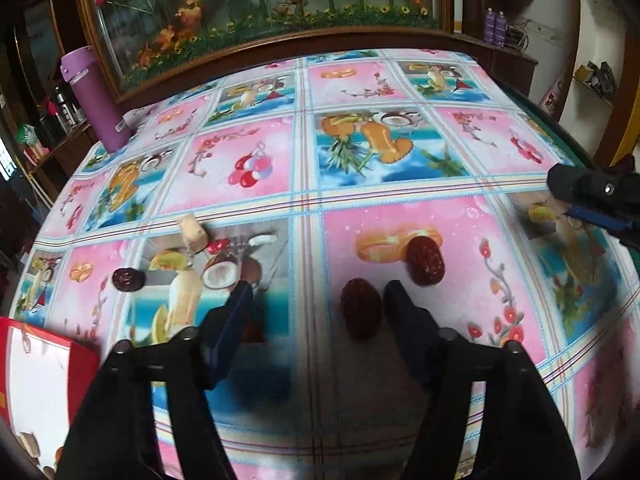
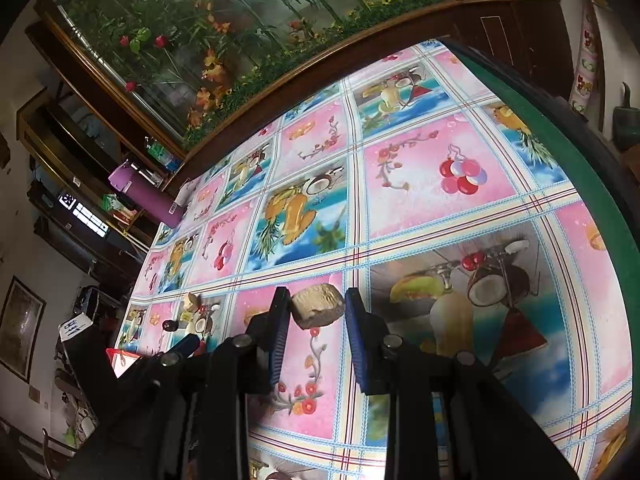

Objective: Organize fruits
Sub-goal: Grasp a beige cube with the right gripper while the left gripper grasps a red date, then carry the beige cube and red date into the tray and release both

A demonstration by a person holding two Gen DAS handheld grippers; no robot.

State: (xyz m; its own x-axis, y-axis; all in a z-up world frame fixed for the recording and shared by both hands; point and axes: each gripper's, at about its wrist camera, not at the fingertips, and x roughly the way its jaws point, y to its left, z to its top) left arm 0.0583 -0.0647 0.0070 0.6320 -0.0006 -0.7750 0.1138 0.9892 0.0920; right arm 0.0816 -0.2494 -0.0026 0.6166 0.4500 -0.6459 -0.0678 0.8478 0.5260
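In the left wrist view my left gripper (image 1: 318, 292) is open just above the tablecloth. A dark red date (image 1: 360, 308) lies between its fingers, close to the right finger. A second red date (image 1: 426, 260) lies just beyond it, and a darker date (image 1: 128, 279) lies at the left. A beige fruit chunk (image 1: 193, 233) lies farther left. In the right wrist view my right gripper (image 2: 316, 302) is shut on a beige fruit chunk (image 2: 318, 306), held above the cloth. The right gripper also shows at the right edge of the left wrist view (image 1: 592, 196).
A red-rimmed white tray (image 1: 36, 380) with some pieces sits at the table's near left. A purple bottle (image 1: 96, 100) stands at the far left corner. A framed flower panel (image 1: 260, 8) backs the table. The green table edge (image 2: 580, 152) runs along the right.
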